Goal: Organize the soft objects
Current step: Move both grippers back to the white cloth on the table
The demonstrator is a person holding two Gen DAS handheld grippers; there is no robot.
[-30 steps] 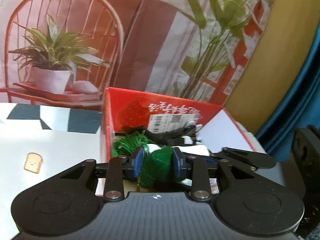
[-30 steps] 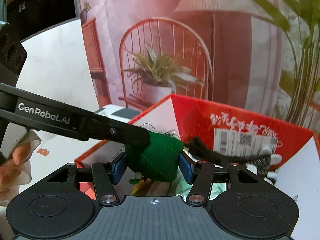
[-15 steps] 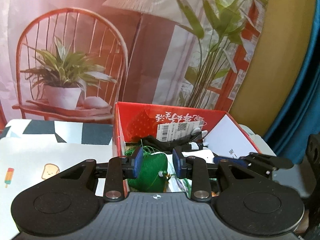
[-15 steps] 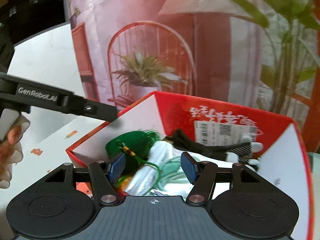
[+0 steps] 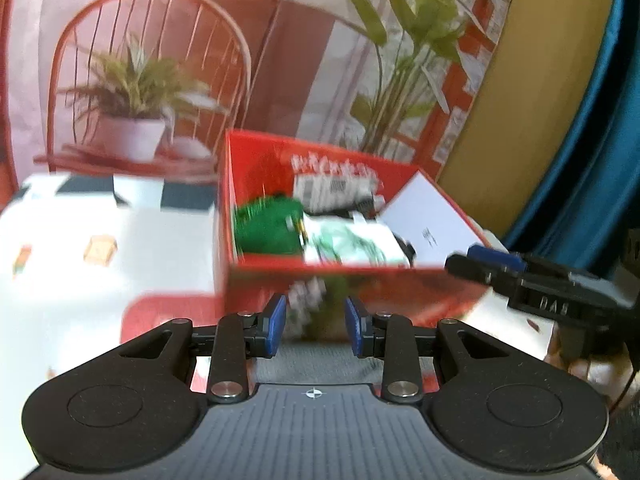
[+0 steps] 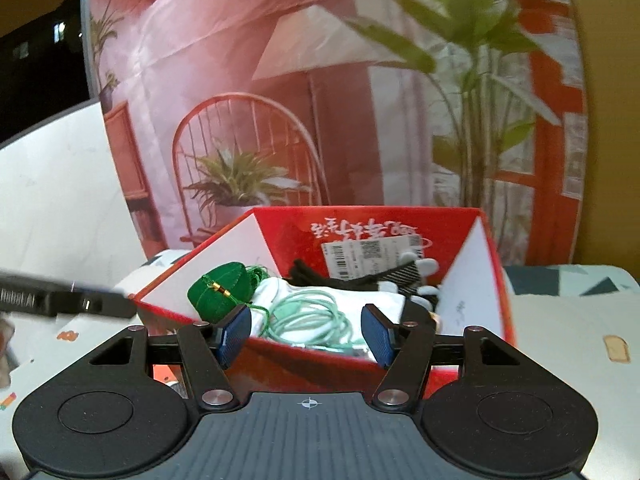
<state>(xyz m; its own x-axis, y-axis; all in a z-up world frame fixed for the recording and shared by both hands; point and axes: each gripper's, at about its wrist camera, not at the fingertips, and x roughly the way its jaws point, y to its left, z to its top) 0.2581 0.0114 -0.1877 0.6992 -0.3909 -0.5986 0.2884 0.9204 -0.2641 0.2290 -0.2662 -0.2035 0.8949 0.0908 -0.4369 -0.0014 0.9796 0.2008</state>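
A red cardboard box [image 6: 404, 232] stands open on the table and also shows in the left wrist view [image 5: 248, 280]. Inside it lie a green stuffed pouch with a tassel [image 6: 222, 292], white cloth with a mint green cord [image 6: 316, 316] and black and white striped socks [image 6: 400, 276]. The pouch also shows in the left wrist view [image 5: 268, 228]. My left gripper [image 5: 314, 324] is open and empty, just in front of the box's near wall. My right gripper [image 6: 306, 334] is open and empty at the box's near rim. The left view is blurred.
The table [image 5: 92, 280] has a white cloth with small printed pictures. A printed backdrop [image 6: 280, 120] of a chair and plants stands behind the box. The right gripper's fingers [image 5: 492, 268] reach in at the right of the left view. A blue curtain [image 5: 592, 160] hangs at the right.
Both grippers opened and let go of the green pouch, which now lies in the box's left part. Both grippers have drawn back from the box toward me.
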